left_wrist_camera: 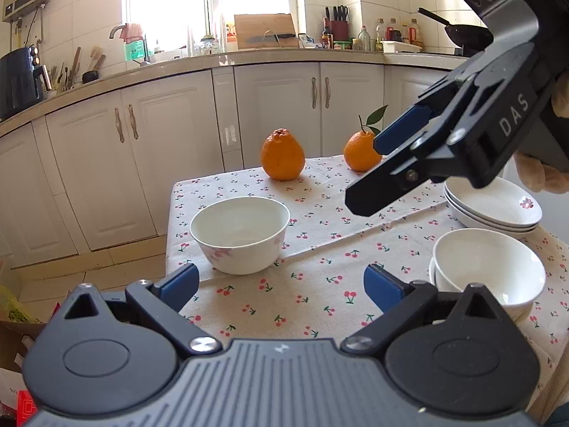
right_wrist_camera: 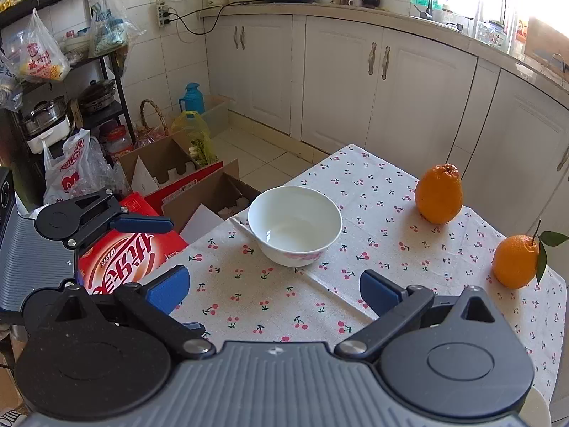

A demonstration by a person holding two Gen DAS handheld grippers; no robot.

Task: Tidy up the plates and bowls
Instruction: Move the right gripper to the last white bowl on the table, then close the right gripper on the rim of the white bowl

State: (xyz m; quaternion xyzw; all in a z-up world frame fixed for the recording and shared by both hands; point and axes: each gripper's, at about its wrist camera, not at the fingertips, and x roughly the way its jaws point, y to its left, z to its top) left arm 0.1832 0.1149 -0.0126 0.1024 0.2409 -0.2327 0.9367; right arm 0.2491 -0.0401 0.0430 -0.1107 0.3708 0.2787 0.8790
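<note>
the lone bowl (left_wrist_camera: 240,234) sat apart near the far-left edge of the cherry-print surface (left_wrist_camera: 320,284), the odd one out; i judged it was meant to join the nested bowls (left_wrist_camera: 489,272) at the right, just beside the stacked plates (left_wrist_camera: 494,210). the left hand-held gripper (left_wrist_camera: 281,284) hung wide open and empty, short of that bowl. the right hand-held gripper (right_wrist_camera: 274,290) was open and empty too, aimed at the same bowl. two oranges (left_wrist_camera: 282,154) sat at the far edge. readable: "das" on the right gripper's body; the red box (right_wrist_camera: 131,256) had lettering i couldn't read.
</note>
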